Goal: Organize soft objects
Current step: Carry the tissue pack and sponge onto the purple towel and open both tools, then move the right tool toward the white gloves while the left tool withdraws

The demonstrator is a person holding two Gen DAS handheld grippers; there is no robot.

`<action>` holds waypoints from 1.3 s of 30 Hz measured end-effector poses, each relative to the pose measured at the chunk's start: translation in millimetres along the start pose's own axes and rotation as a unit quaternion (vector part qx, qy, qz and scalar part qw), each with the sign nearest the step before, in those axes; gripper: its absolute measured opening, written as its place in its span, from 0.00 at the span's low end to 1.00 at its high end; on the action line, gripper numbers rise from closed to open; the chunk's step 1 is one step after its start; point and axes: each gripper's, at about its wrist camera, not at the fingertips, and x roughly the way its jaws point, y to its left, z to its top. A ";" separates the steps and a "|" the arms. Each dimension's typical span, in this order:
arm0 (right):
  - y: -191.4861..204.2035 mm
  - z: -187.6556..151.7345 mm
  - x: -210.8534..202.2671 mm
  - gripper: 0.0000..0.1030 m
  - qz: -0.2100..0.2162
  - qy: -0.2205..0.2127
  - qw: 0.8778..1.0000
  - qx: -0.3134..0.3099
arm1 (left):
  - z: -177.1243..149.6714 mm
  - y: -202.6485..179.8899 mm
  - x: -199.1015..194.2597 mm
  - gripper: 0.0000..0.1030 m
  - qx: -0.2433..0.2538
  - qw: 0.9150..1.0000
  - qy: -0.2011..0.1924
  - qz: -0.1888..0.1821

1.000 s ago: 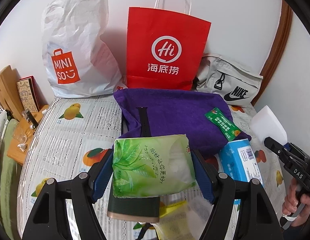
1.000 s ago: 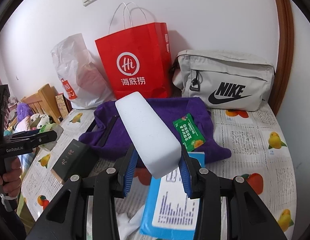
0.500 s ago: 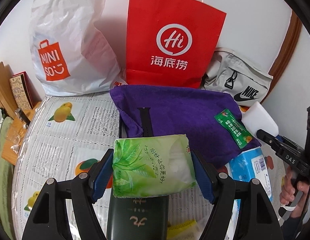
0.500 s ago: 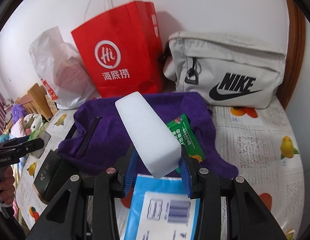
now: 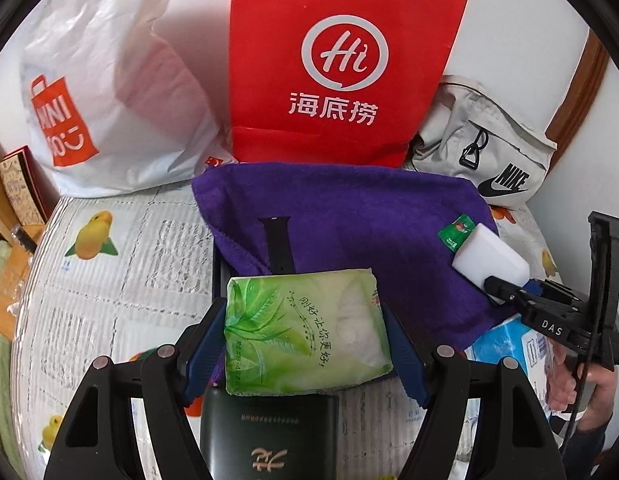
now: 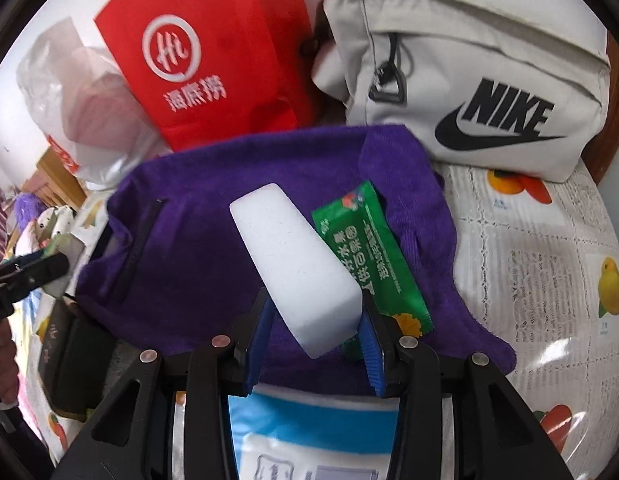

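My left gripper is shut on a green tissue pack and holds it above the near edge of a purple towel. My right gripper is shut on a white sponge block, held over the same purple towel. The sponge also shows in the left wrist view, at the towel's right side. A green sachet lies on the towel just right of the sponge. A black strap lies on the towel's left part.
A red paper bag, a white Miniso bag and a grey Nike pouch stand against the wall behind the towel. A dark green box and a blue-white pack lie near the front. The fruit-print tablecloth covers the table.
Both grippers have moved forward towards the towel and the bags, still holding their objects. The sponge is now over the towel beside the green sachet.
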 end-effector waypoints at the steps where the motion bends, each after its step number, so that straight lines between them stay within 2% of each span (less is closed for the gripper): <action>1: -0.2 0.4 1.1 0.40 0.004 0.003 1.000 0.001 | 1.5 -1.1 2.5 0.71 0.002 1.000 0.002 0.000; 9: 3.4 1.3 8.4 0.41 0.018 0.021 1.000 -0.013 | 9.9 -7.9 25.2 0.72 0.002 1.000 0.024 0.001; 12: 1.3 0.1 6.2 0.49 0.025 0.017 0.999 -0.012 | 12.0 -12.4 33.5 0.72 0.005 0.999 0.035 0.002; 13: -0.3 0.2 5.2 0.53 0.027 0.015 0.999 -0.011 | 13.1 -13.2 35.9 0.72 0.004 0.999 0.038 0.003; 17: -3.2 0.8 -1.9 0.58 0.027 0.002 1.000 -0.009 | 17.3 -15.2 45.7 0.72 0.002 0.999 0.048 0.011; 22: 3.3 -2.7 -13.8 0.59 0.008 -0.019 1.000 -0.022 | 16.3 -14.6 56.0 0.72 0.003 0.998 0.060 0.015; 26: 13.3 -7.4 -26.9 0.65 -0.012 -0.042 0.998 -0.048 | 15.2 -13.8 61.2 0.72 0.000 0.998 0.062 0.004; 30: 22.4 -9.8 -36.0 0.65 -0.029 -0.058 0.996 -0.066 | 14.1 -15.9 66.9 0.72 0.003 0.998 0.070 0.004; 33: 26.4 -13.9 -42.1 0.65 -0.033 -0.064 0.995 -0.069 | 13.5 -15.5 67.5 0.76 -0.005 0.997 0.079 -0.001; 39: 36.5 -25.8 -57.4 0.65 -0.022 -0.081 0.994 -0.069 | 10.5 -13.2 51.2 0.77 -0.012 0.997 0.071 0.004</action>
